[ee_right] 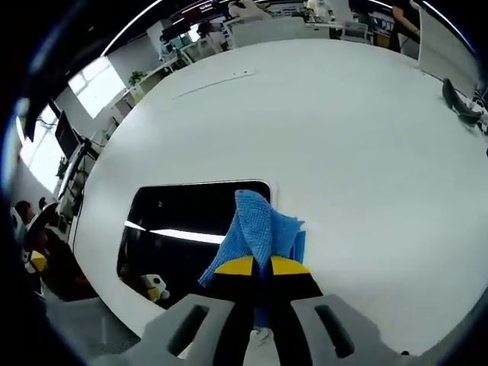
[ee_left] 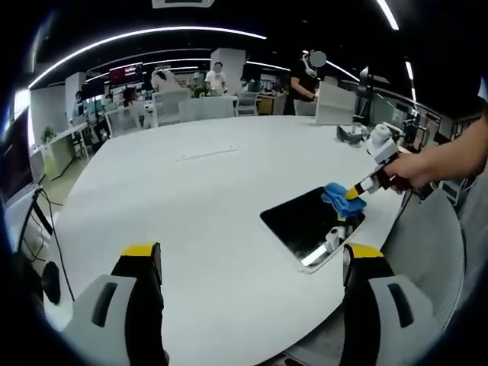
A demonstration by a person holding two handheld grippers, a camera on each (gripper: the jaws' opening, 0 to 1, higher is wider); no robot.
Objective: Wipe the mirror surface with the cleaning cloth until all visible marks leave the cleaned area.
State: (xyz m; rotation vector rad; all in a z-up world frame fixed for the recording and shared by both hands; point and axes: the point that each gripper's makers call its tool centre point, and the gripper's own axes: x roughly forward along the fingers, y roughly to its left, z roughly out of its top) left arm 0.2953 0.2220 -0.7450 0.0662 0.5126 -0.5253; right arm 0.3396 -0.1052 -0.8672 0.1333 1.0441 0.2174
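On the white table the mirror lies near the edge, the right gripper clamping the cloth on it, the left gripper spread, idle; wipe flat, overlapping strokes.

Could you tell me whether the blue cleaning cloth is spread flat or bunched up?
Bunched: the blue cleaning cloth hangs crumpled from the shut right gripper, over the mirror.

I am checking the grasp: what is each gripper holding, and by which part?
The right gripper pinches the blue cloth by its bunched lower end, over the mirror. The left gripper is open, holding nothing.
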